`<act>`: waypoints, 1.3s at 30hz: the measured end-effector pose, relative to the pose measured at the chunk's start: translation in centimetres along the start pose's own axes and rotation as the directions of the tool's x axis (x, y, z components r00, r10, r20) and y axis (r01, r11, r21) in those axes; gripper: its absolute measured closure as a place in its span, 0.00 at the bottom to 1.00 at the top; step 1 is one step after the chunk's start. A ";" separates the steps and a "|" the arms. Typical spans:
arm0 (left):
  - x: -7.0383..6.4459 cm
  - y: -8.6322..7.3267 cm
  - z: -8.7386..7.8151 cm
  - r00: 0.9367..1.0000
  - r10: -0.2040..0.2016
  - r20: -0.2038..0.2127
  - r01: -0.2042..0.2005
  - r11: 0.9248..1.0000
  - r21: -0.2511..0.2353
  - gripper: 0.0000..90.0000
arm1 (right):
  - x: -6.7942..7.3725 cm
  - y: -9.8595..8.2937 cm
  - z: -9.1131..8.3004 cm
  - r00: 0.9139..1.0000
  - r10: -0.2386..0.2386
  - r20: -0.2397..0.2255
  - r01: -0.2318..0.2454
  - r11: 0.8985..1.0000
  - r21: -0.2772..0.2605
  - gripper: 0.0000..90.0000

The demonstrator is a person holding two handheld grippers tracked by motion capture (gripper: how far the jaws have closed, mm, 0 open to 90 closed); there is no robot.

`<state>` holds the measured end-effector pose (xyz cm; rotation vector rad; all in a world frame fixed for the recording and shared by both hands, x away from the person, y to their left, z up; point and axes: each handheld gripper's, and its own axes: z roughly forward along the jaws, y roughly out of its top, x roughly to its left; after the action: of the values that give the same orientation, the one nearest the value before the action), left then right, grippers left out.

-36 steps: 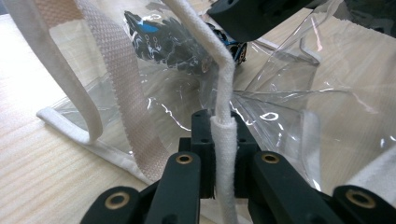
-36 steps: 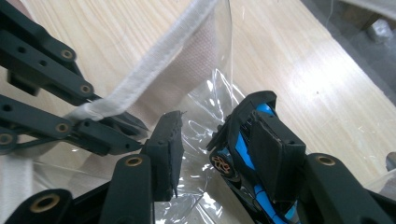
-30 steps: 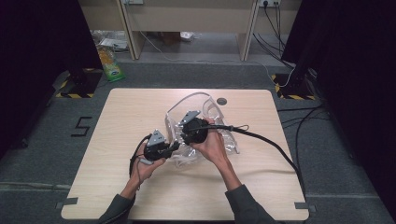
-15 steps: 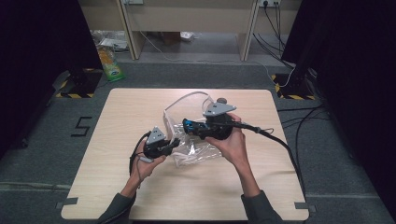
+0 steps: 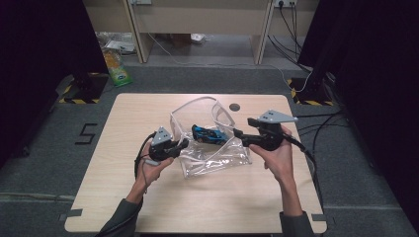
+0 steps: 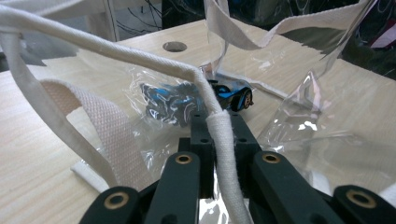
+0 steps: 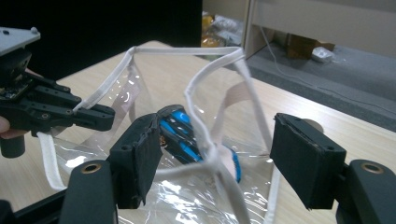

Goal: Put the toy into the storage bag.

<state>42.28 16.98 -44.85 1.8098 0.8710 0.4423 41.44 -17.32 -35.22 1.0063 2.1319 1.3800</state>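
High view: left claw (image 5: pixel 184 144) is clamping the clear bag (image 5: pixel 217 155) rim; right claw (image 5: pixel 238 133), gaping, should be closing squarely on the opposite rim.

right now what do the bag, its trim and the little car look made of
Bag: looks like clear soft plastic film, glossy; the table shows through it and it creases with bright glints.
Trim: seems to be white woven cotton-like webbing, matte; a ribbed weave is visible where the left gripper clamps it.
Toy car: probably hard plastic or painted metal, shiny blue and black; hard to tell which.
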 end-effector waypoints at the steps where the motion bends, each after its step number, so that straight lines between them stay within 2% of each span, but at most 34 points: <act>1: 0.0 0.0 0.0 1.000 0.000 0.000 0.000 1.000 0.000 0.93 | -0.3 -0.1 -0.5 1.000 0.012 -0.005 -0.012 1.000 -0.009 0.36; 3: 0.1 0.7 -0.1 1.000 0.003 -0.006 -0.004 1.000 -0.009 0.93 | -0.8 -0.4 -1.2 1.000 0.020 0.017 -0.020 1.000 -0.006 0.36; 7: 0.0 1.1 -0.2 1.000 0.016 -0.009 -0.016 1.000 -0.011 0.93 | -1.9 -1.8 -1.8 0.996 0.016 0.085 -0.020 0.999 0.038 0.35; 11: 0.3 1.1 -0.2 1.000 -0.002 -0.009 0.002 1.000 -0.022 0.93 | -2.8 -4.1 -1.2 0.994 0.041 0.097 -0.049 0.995 0.082 0.35; 18: 0.6 1.9 -0.5 1.000 0.011 -0.019 -0.012 1.000 -0.017 0.93 | -3.9 -7.3 -0.7 0.989 0.062 0.134 -0.078 0.989 0.123 0.34; 25: 1.4 3.0 -0.8 1.000 -0.008 -0.029 0.007 0.999 -0.033 0.93 | -4.1 -9.8 -0.2 0.987 0.085 0.136 -0.107 0.981 0.160 0.34; 27: 1.5 2.9 -0.7 0.999 0.015 -0.048 -0.016 1.000 -0.008 0.93 | -4.2 -10.4 -0.1 0.986 0.095 0.137 -0.117 0.979 0.166 0.34; 28: 1.6 2.8 -0.8 0.999 0.020 -0.051 -0.020 1.000 -0.012 0.93 | -4.3 -10.6 -0.1 0.985 0.099 0.138 -0.122 0.978 0.169 0.34; 30: 1.8 2.7 -1.0 0.999 -0.011 -0.038 0.010 0.999 -0.032 0.93 | -4.3 -11.2 -0.1 0.985 0.101 0.141 -0.125 0.977 0.171 0.34; 32: 1.8 2.7 -0.9 0.998 0.008 -0.055 -0.009 1.000 -0.013 0.93 | -4.4 -11.7 0.0 0.984 0.108 0.143 -0.133 0.974 0.181 0.34; 39: 1.6 2.9 -1.0 0.998 0.026 -0.055 -0.026 1.000 -0.005 0.93 | -4.3 -12.5 0.2 0.984 0.103 0.145 -0.131 0.971 0.199 0.34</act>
<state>43.74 18.22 -41.92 1.8132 0.8837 0.5123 40.06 -23.57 -46.82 1.2867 2.1788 1.1217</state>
